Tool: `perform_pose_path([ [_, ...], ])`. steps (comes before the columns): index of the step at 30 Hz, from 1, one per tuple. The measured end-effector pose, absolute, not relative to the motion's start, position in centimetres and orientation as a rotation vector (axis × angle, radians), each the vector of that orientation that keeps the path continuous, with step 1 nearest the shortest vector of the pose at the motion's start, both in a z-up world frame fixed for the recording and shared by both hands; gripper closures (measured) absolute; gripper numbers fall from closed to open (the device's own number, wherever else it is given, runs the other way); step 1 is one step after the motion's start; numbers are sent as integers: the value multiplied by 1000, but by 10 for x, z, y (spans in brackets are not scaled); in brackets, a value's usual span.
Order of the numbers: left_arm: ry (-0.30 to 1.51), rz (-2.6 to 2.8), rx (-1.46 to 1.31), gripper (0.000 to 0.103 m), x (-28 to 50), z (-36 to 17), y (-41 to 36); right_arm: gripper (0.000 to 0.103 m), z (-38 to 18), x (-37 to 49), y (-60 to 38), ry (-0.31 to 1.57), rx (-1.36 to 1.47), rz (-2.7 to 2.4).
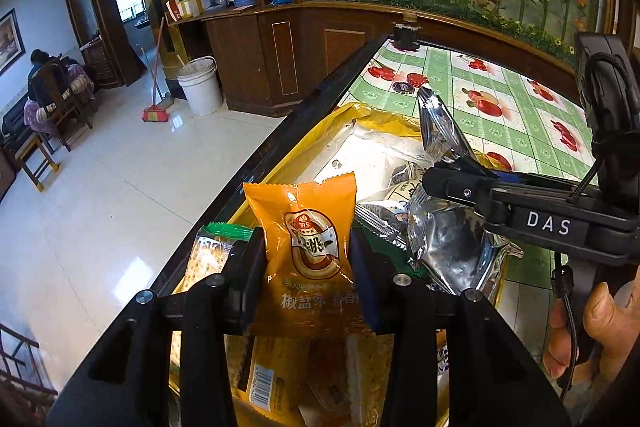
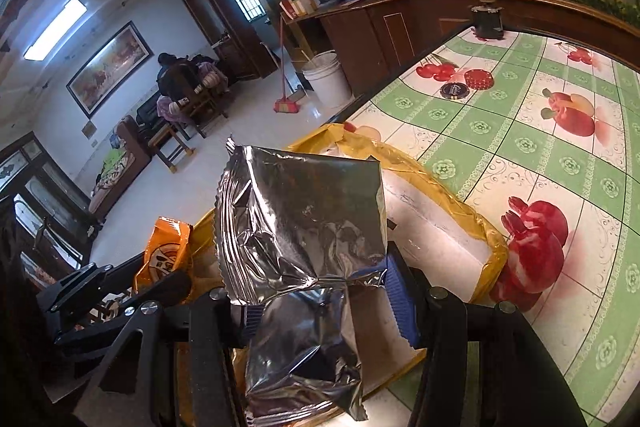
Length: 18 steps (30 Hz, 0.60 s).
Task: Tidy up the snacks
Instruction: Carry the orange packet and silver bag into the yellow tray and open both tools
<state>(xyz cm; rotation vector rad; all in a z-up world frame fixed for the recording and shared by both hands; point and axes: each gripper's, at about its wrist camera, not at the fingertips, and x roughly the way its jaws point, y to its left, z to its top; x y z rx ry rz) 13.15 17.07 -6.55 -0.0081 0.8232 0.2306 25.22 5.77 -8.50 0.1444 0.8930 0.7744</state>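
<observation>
The left tool [image 1: 308,259] pinches an orange plastic snack packet [image 1: 306,239] printed with a round brown-and-white emblem, its two black fingers pressed against the packet's sides so that the packet stands upright between them. The right tool [image 2: 316,291] pinches a crinkled silver foil snack bag [image 2: 300,219] about its middle, the upper half of the bag rising above the fingers and the lower half hanging beneath them; in the left wrist view this tool reaches in from the right with the foil bag in its grip, a hand [image 1: 592,331] on its handle.

Both packets are held over a shallow open box with yellow walls and a white lining [image 2: 444,227], which lies on the table near its dark left edge. Inside the box lie more snacks, among them a clear packet of pale crackers with a green sealed end [image 1: 210,251] just left of the orange packet. The table wears a green-and-white checked cloth printed with red fruit [image 2: 532,131]. Farther along it sit a round red tin [image 2: 479,79] and a round black tin [image 2: 454,90], touching. Beyond the table's edge, a white plastic bucket [image 1: 200,87] stands on the pale tiled floor.
</observation>
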Motion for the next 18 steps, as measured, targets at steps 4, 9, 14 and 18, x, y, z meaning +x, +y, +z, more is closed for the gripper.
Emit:
perform_pose_path([
  [4,823,240,7,64,134,-67,169,49,-89,258,58,895,140,764],
  [9,831,251,14,64,138,-70,169,49,-94,262,57,899,143,759],
  [14,840,261,21,64,144,-72,168,49,-96,263,54,902,141,746],
  [18,854,272,36,64,150,-76,166,49,-97,264,52,904,139,734],
])
